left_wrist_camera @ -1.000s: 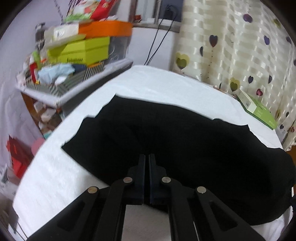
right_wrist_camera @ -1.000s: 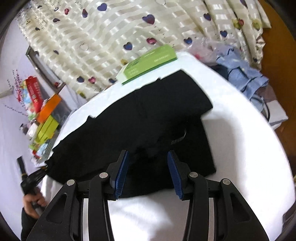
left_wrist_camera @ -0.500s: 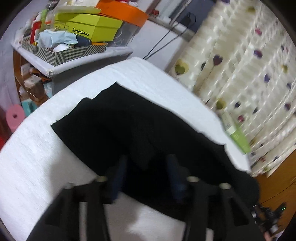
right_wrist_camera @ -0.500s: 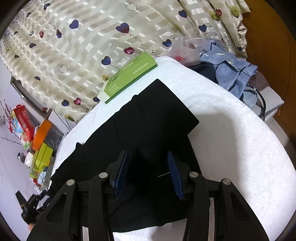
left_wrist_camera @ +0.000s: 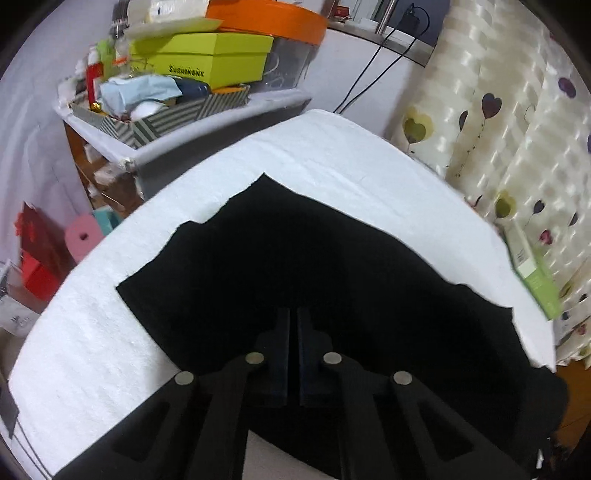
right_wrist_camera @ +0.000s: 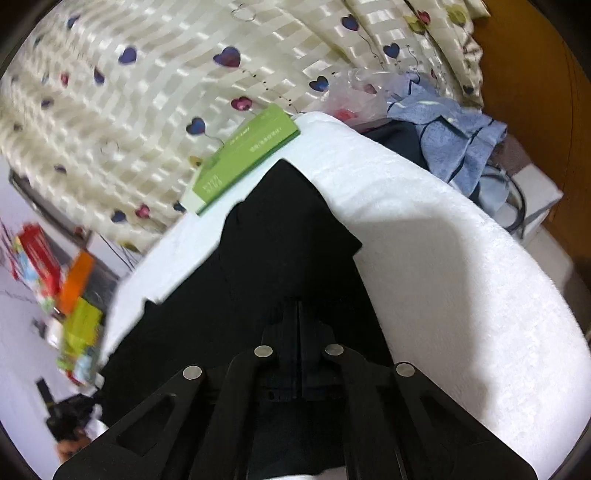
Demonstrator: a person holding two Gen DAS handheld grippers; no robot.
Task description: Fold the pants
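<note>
White-covered worktop [left_wrist_camera: 332, 162], black pants [left_wrist_camera: 295, 258] spread flat. Both grippers, left gripper [left_wrist_camera: 293, 321] and right gripper [right_wrist_camera: 297, 314], jaws pinched on near hem. Next, probably: lift together, fold evenly toward far edge.

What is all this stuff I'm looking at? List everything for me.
pants: one pair, black, spread on the white cover.
white cover: one, fluffy, over the table.
green box: one, flat, at the table's far edge by the curtain.
curtain: cream with hearts, behind the table.
lime box: one, on the cluttered side shelf.
orange lid: one, above the lime box.
blue cloth: one bundle, off the table's far right corner.
pink roll: one, on the floor at left.
left gripper: black, fingers together over the pants.
right gripper: black, fingers together over the pants.
</note>
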